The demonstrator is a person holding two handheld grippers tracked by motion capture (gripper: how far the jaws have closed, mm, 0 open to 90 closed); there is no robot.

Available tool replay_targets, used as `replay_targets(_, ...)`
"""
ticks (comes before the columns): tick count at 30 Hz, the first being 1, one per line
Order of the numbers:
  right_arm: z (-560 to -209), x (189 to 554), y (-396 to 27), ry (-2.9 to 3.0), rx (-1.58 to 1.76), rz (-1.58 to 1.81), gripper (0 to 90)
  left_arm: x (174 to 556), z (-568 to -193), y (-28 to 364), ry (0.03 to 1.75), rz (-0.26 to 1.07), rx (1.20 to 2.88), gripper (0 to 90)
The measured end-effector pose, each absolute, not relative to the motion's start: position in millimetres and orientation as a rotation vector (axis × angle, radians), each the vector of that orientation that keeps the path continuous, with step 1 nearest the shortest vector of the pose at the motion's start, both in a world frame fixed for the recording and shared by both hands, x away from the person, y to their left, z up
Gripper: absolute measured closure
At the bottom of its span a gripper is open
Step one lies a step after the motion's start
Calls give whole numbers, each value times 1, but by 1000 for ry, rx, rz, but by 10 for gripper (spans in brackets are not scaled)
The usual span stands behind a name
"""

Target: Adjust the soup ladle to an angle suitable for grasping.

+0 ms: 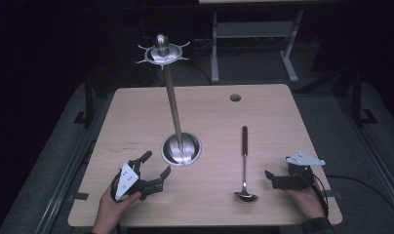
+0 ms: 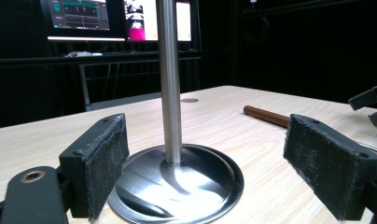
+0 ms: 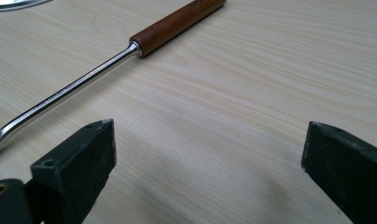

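Observation:
A steel stand rises from a round dished base (image 1: 181, 148) on the wooden table (image 1: 283, 117), its pole (image 1: 173, 102) topped by a ring of hooks (image 1: 162, 52). A ladle (image 1: 244, 161) with a brown wooden handle lies right of the base, its bowl toward the front edge. My left gripper (image 1: 156, 164) is open just front-left of the base; its view looks between its pads (image 2: 95, 163) at the base (image 2: 177, 182) and pole (image 2: 170, 79). My right gripper (image 1: 270, 179) is open and empty, right of the ladle's bowl. Its view shows the ladle handle (image 3: 177, 23) ahead to the left.
A round cable hole (image 1: 235, 97) sits near the table's far edge. Behind the table stand a desk frame (image 1: 253, 44) and lit monitors (image 2: 79, 18). The other gripper (image 2: 371, 102) shows far right in the left gripper view. Bare wood lies between the grippers.

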State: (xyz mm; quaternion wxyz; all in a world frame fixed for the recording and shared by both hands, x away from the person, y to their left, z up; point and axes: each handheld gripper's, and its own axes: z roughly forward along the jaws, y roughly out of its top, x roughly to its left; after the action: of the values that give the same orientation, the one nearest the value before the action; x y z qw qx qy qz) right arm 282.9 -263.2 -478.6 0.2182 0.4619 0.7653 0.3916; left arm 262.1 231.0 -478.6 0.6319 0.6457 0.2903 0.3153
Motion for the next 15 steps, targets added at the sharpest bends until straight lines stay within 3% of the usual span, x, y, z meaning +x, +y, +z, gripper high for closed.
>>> replay_targets(3, -479, 284, -263, 2124, 1277, 1078, 45, 262, -478, 231, 663, 726, 1481, 133)
replay_targets(7, -479, 288, -263, 2131, 1266, 1078, 141, 262, -479, 231, 664, 723, 1478, 133)
replay_targets(9, -478, 289, -262, 2128, 1269, 1100, 244, 262, -478, 232, 664, 727, 1487, 133)
replay_targets(10, -478, 289, -262, 2128, 1269, 1100, 244, 262, -478, 232, 664, 727, 1487, 133)
replay_targets(12, -478, 292, -263, 2119, 1243, 1122, 387, 262, -478, 231, 665, 721, 1480, 133)
replay_targets(15, -478, 297, -264, 2112, 1245, 1157, 479, 262, -478, 232, 660, 726, 1494, 133)
